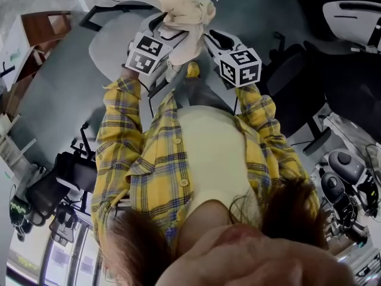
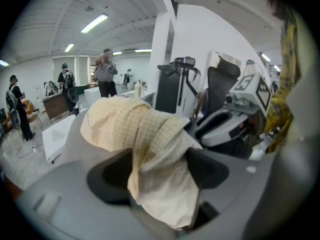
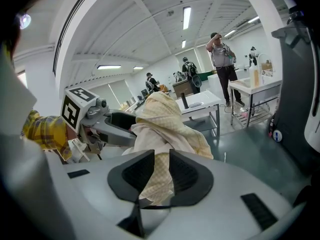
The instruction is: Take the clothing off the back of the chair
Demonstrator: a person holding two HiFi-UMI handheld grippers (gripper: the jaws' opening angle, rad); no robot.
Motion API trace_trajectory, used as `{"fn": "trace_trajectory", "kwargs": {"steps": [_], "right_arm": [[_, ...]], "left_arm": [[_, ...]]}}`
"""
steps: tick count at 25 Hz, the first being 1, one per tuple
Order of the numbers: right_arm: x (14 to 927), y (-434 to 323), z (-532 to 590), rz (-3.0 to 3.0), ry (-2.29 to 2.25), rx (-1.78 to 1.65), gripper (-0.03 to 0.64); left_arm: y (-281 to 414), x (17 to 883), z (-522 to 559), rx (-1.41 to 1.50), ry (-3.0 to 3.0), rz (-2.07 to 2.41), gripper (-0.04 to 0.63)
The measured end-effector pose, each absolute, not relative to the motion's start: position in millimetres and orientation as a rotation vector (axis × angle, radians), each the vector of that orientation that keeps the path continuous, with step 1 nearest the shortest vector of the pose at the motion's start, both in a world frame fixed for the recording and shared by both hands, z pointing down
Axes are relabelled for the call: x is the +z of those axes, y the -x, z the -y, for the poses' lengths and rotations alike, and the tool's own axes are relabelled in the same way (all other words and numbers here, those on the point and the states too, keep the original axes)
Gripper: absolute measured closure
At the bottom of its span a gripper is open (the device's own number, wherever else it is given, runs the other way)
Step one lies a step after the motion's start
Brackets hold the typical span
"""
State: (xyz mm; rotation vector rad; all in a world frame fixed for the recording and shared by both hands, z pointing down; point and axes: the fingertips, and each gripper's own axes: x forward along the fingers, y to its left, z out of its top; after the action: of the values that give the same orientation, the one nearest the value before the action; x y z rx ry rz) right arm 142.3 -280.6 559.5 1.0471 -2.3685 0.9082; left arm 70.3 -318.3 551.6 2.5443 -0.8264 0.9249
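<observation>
A cream checked piece of clothing (image 1: 181, 16) hangs bunched in the air between my two grippers, just ahead of the person's yellow plaid shirt. My right gripper (image 3: 161, 171) is shut on a fold of the clothing (image 3: 165, 119), with its black pads pinching the cloth. My left gripper (image 2: 162, 174) stands with its jaws wide apart. The clothing (image 2: 145, 134) drapes loosely through the gap and brushes the right pad. In the head view the left gripper (image 1: 164, 28) and the right gripper (image 1: 205, 37) meet under the bundle. No chair back touches the cloth.
A pale rounded surface (image 1: 110, 49) lies below the grippers. Black office chairs stand at the left (image 1: 59, 177) and the right (image 1: 292, 70). White equipment (image 1: 351, 11) sits at the top right. Several people (image 2: 105, 74) stand far off, near a white table (image 3: 200, 104).
</observation>
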Motion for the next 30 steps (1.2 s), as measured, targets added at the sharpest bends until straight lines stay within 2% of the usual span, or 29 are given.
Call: {"fn": "trace_trajectory", "kwargs": {"steps": [8, 17, 30], "right_arm": [[558, -145, 283, 2.384, -1.048, 0.906, 0.560], [558, -142, 284, 2.382, -1.068, 0.896, 0.560], [537, -132, 281, 2.370, -1.160, 0.840, 0.560]], "left_arm": [[-82, 556, 313, 0.922, -2.554, 0.659, 0.268], [-88, 554, 304, 0.926, -2.597, 0.614, 0.381], [-82, 543, 303, 0.786, -2.573, 0.734, 0.507]]}}
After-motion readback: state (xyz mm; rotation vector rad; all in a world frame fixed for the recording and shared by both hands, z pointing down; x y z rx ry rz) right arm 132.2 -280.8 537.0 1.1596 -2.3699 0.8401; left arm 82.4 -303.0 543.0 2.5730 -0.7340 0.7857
